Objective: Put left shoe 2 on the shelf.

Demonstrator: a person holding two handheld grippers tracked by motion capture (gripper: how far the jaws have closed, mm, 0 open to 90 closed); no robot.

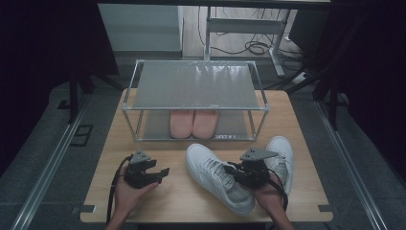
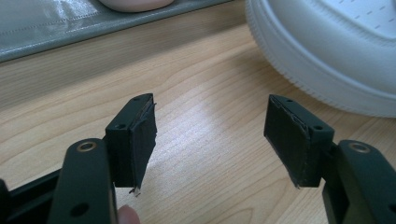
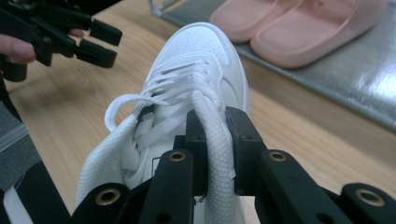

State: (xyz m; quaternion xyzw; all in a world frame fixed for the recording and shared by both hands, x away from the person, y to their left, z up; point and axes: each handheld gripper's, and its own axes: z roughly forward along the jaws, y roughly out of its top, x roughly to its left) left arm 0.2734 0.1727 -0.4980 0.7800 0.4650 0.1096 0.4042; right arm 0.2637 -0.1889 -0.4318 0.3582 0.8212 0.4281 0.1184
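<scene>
A white sneaker lies on the wooden table, toe pointing toward the rack. My right gripper is shut on its padded collar near the heel; in the right gripper view the jaws pinch that collar edge of the sneaker, with the laces loose in front. A second white sneaker sits just right of it. My left gripper hovers open to the left of the shoes, and nothing lies between its jaws. The sneaker's sole shows beyond them.
A two-level metal rack stands at the table's far side, with a pair of pink slippers on its lower shelf. Bare wood lies left of the sneakers. Desk legs and cables sit on the floor behind.
</scene>
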